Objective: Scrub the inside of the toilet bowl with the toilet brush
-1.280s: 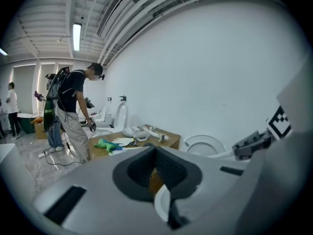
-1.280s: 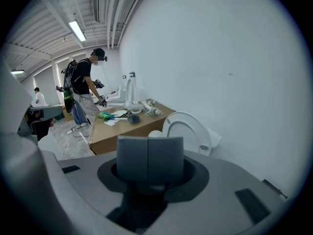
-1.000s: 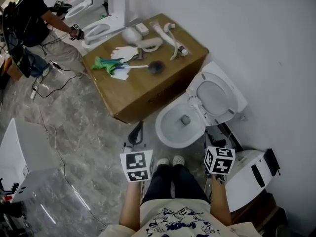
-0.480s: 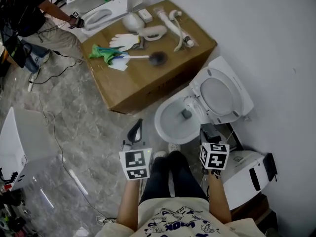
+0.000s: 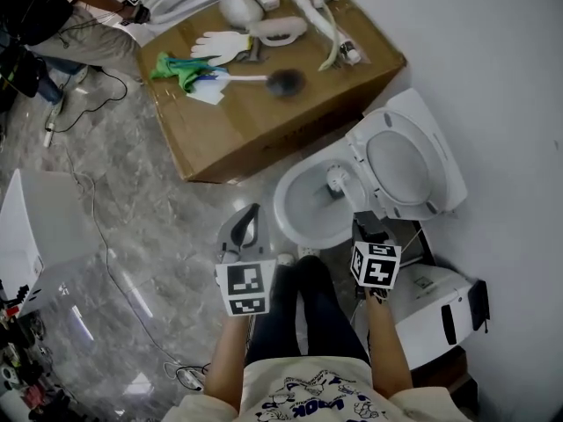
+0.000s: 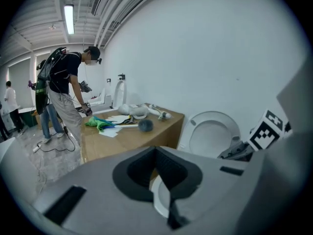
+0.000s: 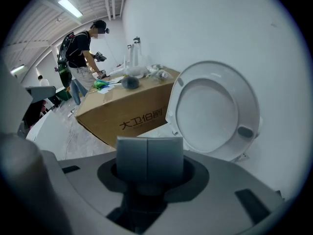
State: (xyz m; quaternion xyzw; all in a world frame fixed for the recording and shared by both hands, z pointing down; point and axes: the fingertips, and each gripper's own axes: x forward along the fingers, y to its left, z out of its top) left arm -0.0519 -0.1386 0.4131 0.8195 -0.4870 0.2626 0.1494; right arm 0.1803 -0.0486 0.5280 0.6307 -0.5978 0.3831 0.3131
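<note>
Nearest to the toilet bowl (image 5: 283,207), on its near side, the person's dark trouser legs stand with pale shoes almost at the rim. The left gripper (image 5: 253,211) hangs just left of the rim, jaws clenched tip to tip around nothing. The right gripper (image 7: 148,147) sits at the bowl's near right. From the head view its jaws are hidden under its marker cube, but its own view shows the two grey pads pressed flat together, empty. A small pale-grey thing lies at the back of the bowl, too small to identify. The seat and lid (image 5: 409,161) stand raised on the bowl's right, close against the white wall. A white casing (image 5: 435,310) of unclear kind crowds the bowl's near right, while grey marble floor (image 5: 149,227) lies open to its left. Beyond the bowl, with one corner near its rim, stands a cardboard box (image 5: 264,126). The toilet brush (image 5: 281,82) lies flat on it, dark head toward the wall, well apart from both jaws. A green cloth (image 5: 180,67) and a white glove (image 5: 220,42) lie by its handle. Farthest from the bowl, another person (image 5: 53,16) is cut off by the frame's edge.
</note>
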